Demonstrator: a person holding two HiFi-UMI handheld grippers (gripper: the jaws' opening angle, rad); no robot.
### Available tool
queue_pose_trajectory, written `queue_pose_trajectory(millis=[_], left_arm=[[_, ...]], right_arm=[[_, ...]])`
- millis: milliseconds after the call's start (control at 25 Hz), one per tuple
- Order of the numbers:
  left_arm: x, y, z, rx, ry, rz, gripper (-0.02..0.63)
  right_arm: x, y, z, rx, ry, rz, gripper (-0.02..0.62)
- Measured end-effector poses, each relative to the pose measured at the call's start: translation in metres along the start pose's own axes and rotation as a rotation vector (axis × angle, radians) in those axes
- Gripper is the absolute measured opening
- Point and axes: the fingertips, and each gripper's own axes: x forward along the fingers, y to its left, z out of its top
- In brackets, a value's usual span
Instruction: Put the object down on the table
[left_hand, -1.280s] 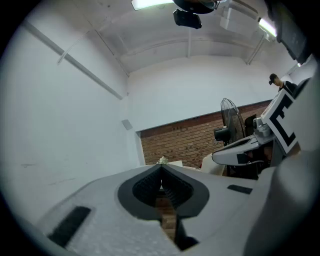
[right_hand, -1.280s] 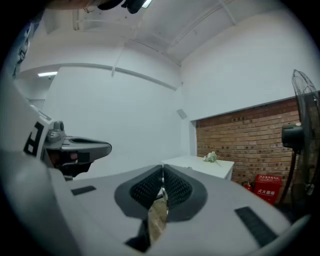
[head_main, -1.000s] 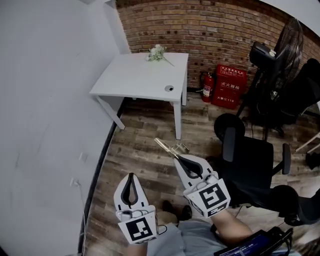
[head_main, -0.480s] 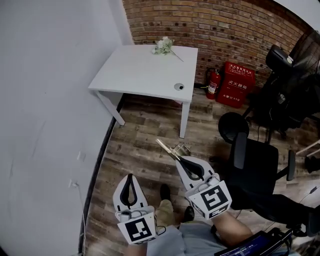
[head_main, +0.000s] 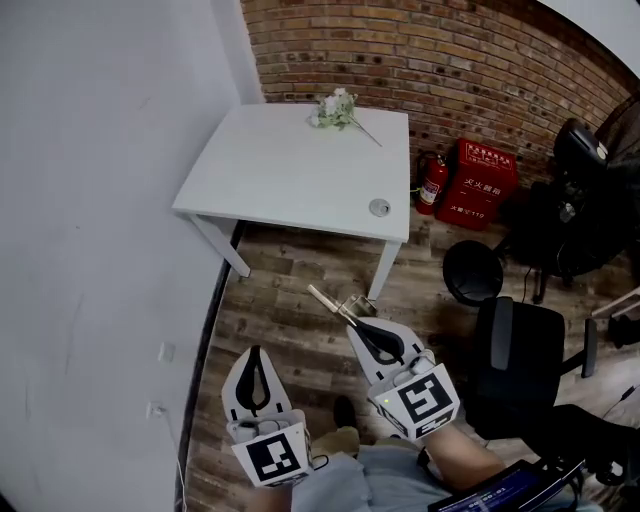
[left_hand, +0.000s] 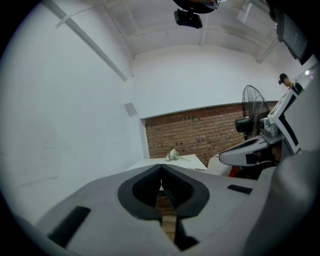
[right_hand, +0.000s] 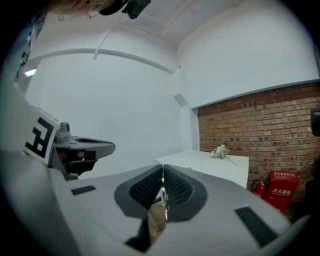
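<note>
My right gripper (head_main: 358, 322) is shut on a thin metal object (head_main: 332, 303), which sticks out ahead of the jaws above the wooden floor. In the right gripper view it shows as a thin edge (right_hand: 163, 194) pinched between the pads. To its left, my left gripper (head_main: 253, 353) is shut with nothing in it, the jaws meeting at the tip (left_hand: 161, 167). The white table (head_main: 290, 170) stands ahead against the brick wall. It is bare except for a small bunch of white flowers (head_main: 337, 108) at its far edge and a round cable hole (head_main: 379, 207).
A white wall (head_main: 90, 220) runs along the left. To the right of the table are a fire extinguisher (head_main: 431, 182) and a red box (head_main: 482, 180). A black office chair (head_main: 520, 345) and a fan (head_main: 595, 180) stand to the right. A person's shoes (head_main: 340, 438) show below.
The view has moved toward the table, which now sits nearer and further right. Both grippers hold the same pose, and the right one still grips the metal object.
</note>
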Motion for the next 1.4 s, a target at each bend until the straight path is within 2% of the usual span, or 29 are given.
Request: queue_pose_trajectory(millis=[120, 240, 440, 720, 1000, 1200, 1400], left_arm=[[0.021, 0.014, 0.013, -0.007, -0.037, -0.009, 0.008], [0.037, 0.033, 0.021, 0.038, -0.087, 0.0, 0.009], [0.055, 0.043, 0.031, 0.019, -0.094, 0.001, 0.009], [0.077, 0.032, 0.022, 0.004, -0.053, -0.031, 0.009], [0.114, 0.031, 0.004, 0.047, -0.042, -0.045, 0.009], [0.157, 0.028, 0.001, 0.032, 0.009, -0.052, 0.009], [0.213, 0.032, -0.007, 0.059, 0.053, -0.044, 0.009]], right_arm=[[0.024, -0.007, 0.017, -0.017, -0.026, -0.014, 0.015], [0.044, -0.01, 0.032, -0.036, -0.054, -0.019, 0.015], [0.063, -0.016, 0.051, -0.051, -0.087, -0.025, 0.015], [0.074, -0.03, 0.048, -0.038, -0.068, -0.039, 0.015], [0.098, -0.055, 0.034, -0.02, -0.06, -0.048, 0.015], [0.131, -0.086, 0.028, 0.012, -0.045, -0.051, 0.014], [0.177, -0.121, 0.019, 0.046, -0.021, -0.038, 0.014]])
